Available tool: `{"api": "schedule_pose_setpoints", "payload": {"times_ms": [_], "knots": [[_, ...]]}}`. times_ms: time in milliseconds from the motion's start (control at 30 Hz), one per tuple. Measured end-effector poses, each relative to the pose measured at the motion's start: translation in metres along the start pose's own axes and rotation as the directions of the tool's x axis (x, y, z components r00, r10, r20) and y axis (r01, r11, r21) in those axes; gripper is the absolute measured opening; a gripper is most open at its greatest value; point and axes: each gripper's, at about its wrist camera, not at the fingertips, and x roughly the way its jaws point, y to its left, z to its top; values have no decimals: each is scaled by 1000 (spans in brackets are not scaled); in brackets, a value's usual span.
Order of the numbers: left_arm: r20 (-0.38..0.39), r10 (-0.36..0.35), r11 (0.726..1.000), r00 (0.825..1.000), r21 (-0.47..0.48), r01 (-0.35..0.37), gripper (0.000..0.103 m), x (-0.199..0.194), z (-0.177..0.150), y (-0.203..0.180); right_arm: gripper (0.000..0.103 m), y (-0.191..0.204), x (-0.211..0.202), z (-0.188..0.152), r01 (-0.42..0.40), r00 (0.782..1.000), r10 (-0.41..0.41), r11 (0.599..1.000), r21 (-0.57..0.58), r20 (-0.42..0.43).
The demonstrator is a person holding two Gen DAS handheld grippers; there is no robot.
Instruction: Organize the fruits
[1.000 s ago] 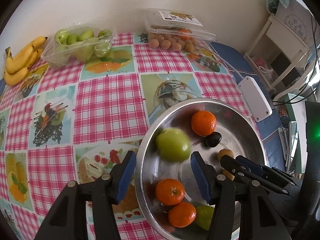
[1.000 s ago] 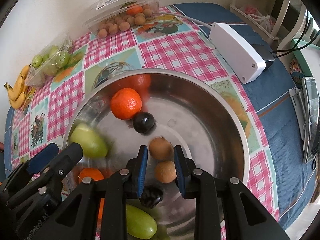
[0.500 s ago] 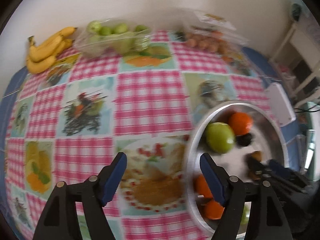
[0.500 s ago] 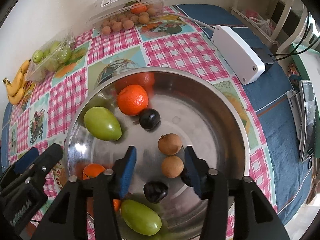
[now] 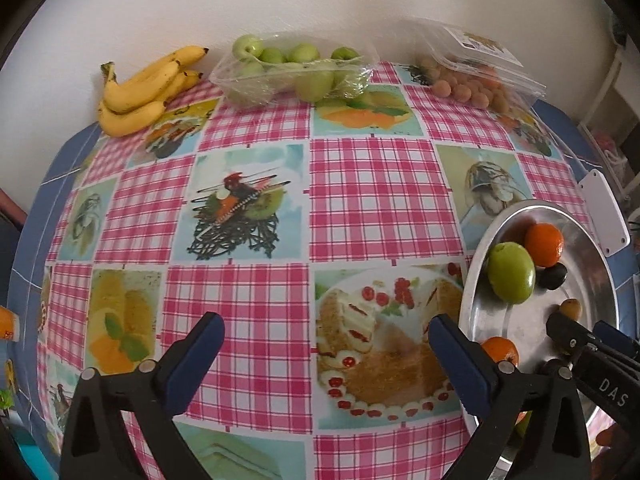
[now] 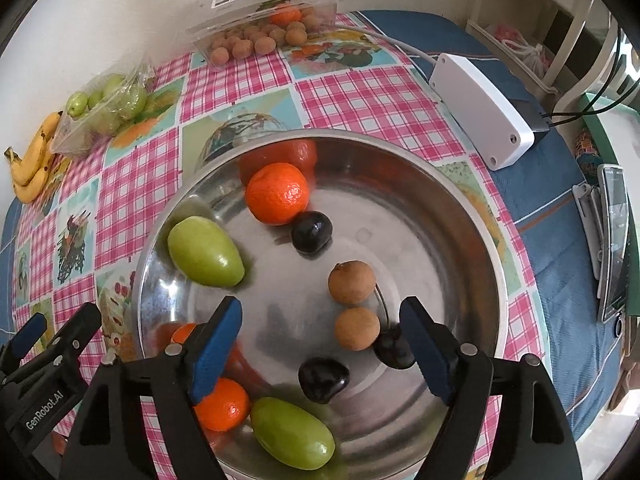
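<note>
A steel bowl [image 6: 460, 208] holds two green fruits [image 6: 204, 252], mandarins [image 6: 278, 194], two brown longans [image 6: 352, 282] and dark cherries [image 6: 323, 380]. My right gripper [image 6: 320, 312] hangs over the bowl's near half, pointing steeply down. Its jaws are opening, and the lower longan and a cherry lie beneath the gap, untouched. My left gripper [image 5: 324, 332] hovers over the checked tablecloth [image 5: 360, 200], left of the bowl [image 5: 592, 264]. Its jaws are opening wide with nothing between them.
Along the far wall lie bananas [image 5: 140, 92], a clear bag of green fruit [image 5: 296, 72] and a plastic box of longans [image 5: 472, 72]. A white power box [image 6: 484, 104] with cables sits right of the bowl, and a phone [image 6: 616, 240] lies further right.
My left gripper has swung left off the bowl and spread its jaws; the green fruit has rolled to the bowl's wall. The right jaws have gone from shut to wide apart.
</note>
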Motion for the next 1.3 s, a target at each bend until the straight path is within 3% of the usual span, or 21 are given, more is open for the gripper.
{"api": "schedule_pose_setpoints", "payload": {"times_ms": [67, 133, 167, 767, 1167, 1300], "knots": [[5, 15, 1000, 1000, 4, -15, 103, -1, -2, 1, 85, 2, -2, -2, 0, 1000, 0, 1000, -4, 6], [12, 35, 999, 999, 14, -35, 103, -4, -6, 2, 98, 3, -4, -6, -9, 1000, 9, 1000, -10, 11], [16, 45, 999, 999, 16, -46, 103, -4, -8, 3, 99, 4, -5, -8, -13, 1000, 13, 1000, -9, 14], [61, 160, 987, 985, 18, -161, 103, -27, -60, 27, 100, 11, -31, -65, 2, 998, 0, 1000, -28, 58], [77, 181, 983, 980, 14, -182, 103, -49, -100, 43, 100, 16, -45, -111, 6, 998, -3, 998, -56, 66], [83, 151, 988, 985, -39, -148, 103, -56, -106, 57, 100, 21, -47, -120, 14, 998, -9, 997, -79, 61]]}}
